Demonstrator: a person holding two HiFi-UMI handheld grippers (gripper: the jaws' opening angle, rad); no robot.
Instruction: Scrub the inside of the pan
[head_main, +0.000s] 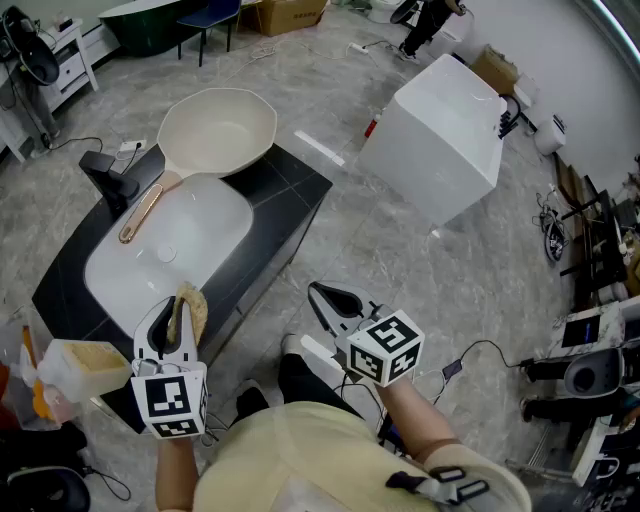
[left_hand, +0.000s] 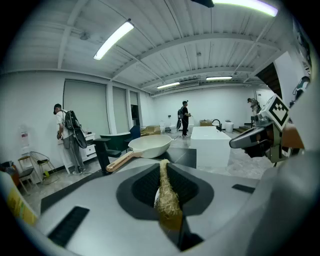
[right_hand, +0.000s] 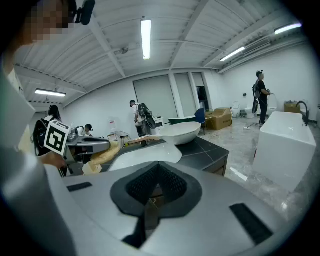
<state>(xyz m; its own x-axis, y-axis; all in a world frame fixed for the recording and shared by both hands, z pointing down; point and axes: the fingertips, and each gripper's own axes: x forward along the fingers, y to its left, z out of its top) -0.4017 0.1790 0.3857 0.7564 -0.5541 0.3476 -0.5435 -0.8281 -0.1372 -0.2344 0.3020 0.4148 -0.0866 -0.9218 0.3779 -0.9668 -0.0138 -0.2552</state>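
- A pale yellow block (head_main: 82, 366) lies just to the left of the left hand-held gripper (head_main: 177, 304), at the near corner of the dark surface (head_main: 290, 190).
- The left hand-held gripper hovers over the near end of the surface, with its marker cube toward the person. Its jaws are pinching a tan, fibrous scrubber (head_main: 191, 312).
- In the left gripper view the scrubber stands as a thin upright strip squeezed between the two pads. Its frayed upper end pokes out past the jaw tips.
- A white sink basin (head_main: 205, 235) is set into the surface straight ahead of the left hand-held gripper.
- A black faucet (head_main: 110, 175) stands ahead of that hand-held gripper and to its left, at the basin's edge.
- The cream pan (head_main: 216, 132) sits upright on the surface at the far end of the basin, well apart from both hand-held grippers, and its inside shows bare.
- The pan's wooden handle (head_main: 143, 212) reaches back over the basin's rim, toward the left hand-held gripper and beside the faucet.
- The scrubber is not touching the pan.
- The right hand-held gripper (head_main: 318, 292) is off the surface's near right side, over the grey floor. It is level with the left one and well apart from it.
- The right gripper view shows its jaws pressed together with nothing between them.
- A white box (head_main: 440, 135) stands on the floor ahead of the right hand-held gripper and to its right, clear of the surface.
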